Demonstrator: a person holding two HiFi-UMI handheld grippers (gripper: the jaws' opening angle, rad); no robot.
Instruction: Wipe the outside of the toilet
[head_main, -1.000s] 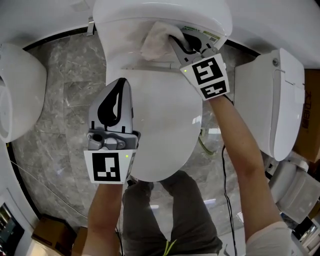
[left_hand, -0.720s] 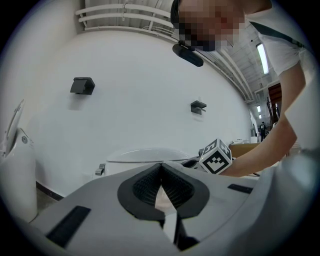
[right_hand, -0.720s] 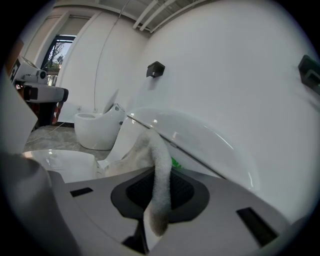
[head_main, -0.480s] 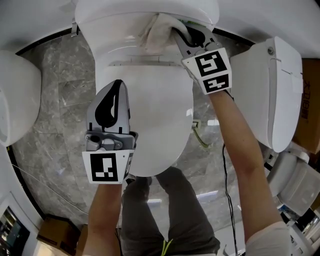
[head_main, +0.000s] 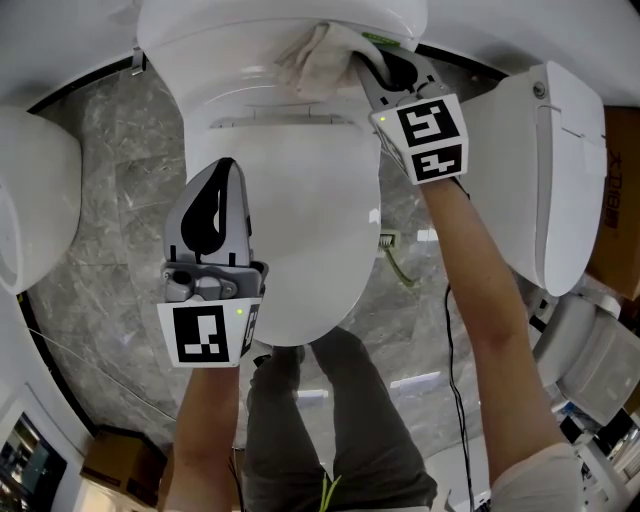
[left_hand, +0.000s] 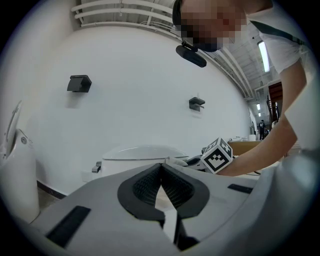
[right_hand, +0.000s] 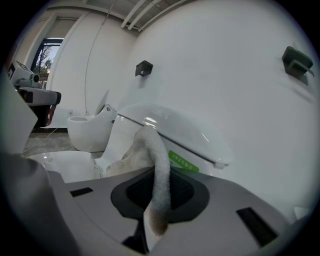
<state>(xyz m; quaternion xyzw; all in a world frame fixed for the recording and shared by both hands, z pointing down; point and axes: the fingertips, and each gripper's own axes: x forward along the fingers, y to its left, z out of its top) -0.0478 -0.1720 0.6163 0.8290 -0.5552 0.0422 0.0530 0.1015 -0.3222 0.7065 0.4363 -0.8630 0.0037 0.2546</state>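
Toilet (head_main: 310, 210), lid down, seen from above on a grey floor (head_main: 120, 200). The cloth (head_main: 318, 58) lies bunched on the ledge behind the lid, against the tank (head_main: 260, 25). The right gripper (head_main: 372, 68) pinches the cloth — a fold runs up between its pressed jaws. The left gripper (head_main: 222, 175) hovers over the lid's left edge, jaws together on nothing. Step in hand, by judgement: wiping the rear ledge below the tank. The next move likely calls for a sideways sweep along that ledge — firm pinch, steady downward pressure.
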